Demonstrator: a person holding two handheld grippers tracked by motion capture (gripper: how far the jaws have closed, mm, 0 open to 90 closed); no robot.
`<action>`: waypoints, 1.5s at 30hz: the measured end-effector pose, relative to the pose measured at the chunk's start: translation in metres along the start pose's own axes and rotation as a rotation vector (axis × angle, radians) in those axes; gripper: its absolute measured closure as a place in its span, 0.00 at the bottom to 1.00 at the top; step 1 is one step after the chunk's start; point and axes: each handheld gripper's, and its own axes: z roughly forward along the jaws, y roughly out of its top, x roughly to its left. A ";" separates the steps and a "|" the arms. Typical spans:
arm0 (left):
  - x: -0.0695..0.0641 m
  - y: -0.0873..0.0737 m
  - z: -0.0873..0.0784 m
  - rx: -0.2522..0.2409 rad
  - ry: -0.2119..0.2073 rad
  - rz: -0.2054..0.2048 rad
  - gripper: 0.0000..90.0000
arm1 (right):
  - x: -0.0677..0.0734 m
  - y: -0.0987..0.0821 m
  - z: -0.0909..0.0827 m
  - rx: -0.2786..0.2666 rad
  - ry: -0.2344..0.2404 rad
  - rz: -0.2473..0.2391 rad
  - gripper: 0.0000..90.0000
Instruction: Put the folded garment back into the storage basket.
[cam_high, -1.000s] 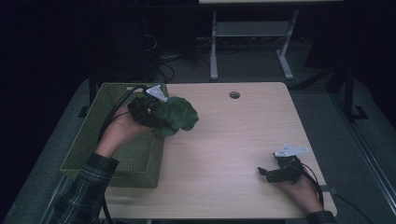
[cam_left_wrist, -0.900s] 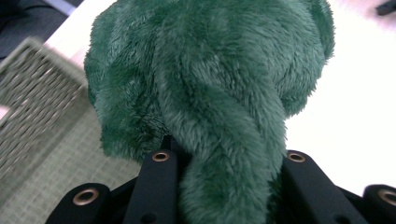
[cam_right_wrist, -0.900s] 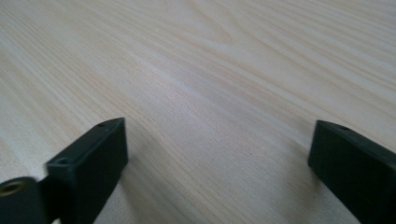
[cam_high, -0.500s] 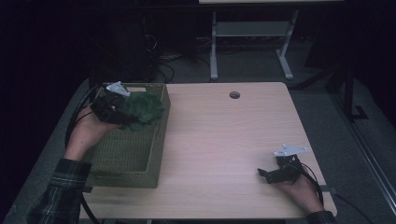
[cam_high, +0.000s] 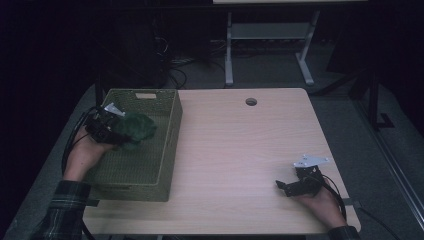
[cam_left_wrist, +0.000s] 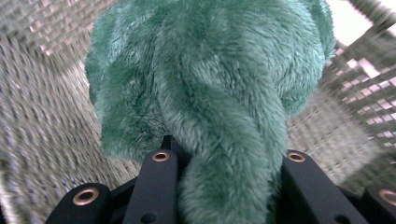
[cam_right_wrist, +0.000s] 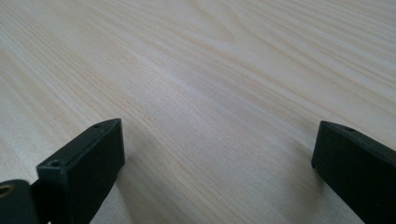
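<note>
A rectangular olive-green woven basket is seen at the left end of the pale wood-grain table. Over its open mesh interior, a shaggy dark-green plush toy is held by the left gripper, the jaws clamped on a thick furry lobe, partly closed. Whether the toy touches the basket floor cannot be told. At the right, the right gripper is rested on bare tabletop, jaws spread wide, just opened further, nothing between them.
</note>
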 end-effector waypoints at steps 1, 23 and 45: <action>-0.001 -0.004 0.008 0.010 -0.001 -0.005 0.77 | 0.000 0.000 0.000 0.000 0.000 0.001 0.02; -0.016 -0.029 0.065 0.076 -0.030 -0.013 0.73 | 0.000 0.000 0.000 -0.001 0.000 0.000 0.02; -0.008 -0.027 0.048 0.052 -0.066 -0.043 0.15 | 0.000 0.000 0.000 0.000 0.000 0.000 0.02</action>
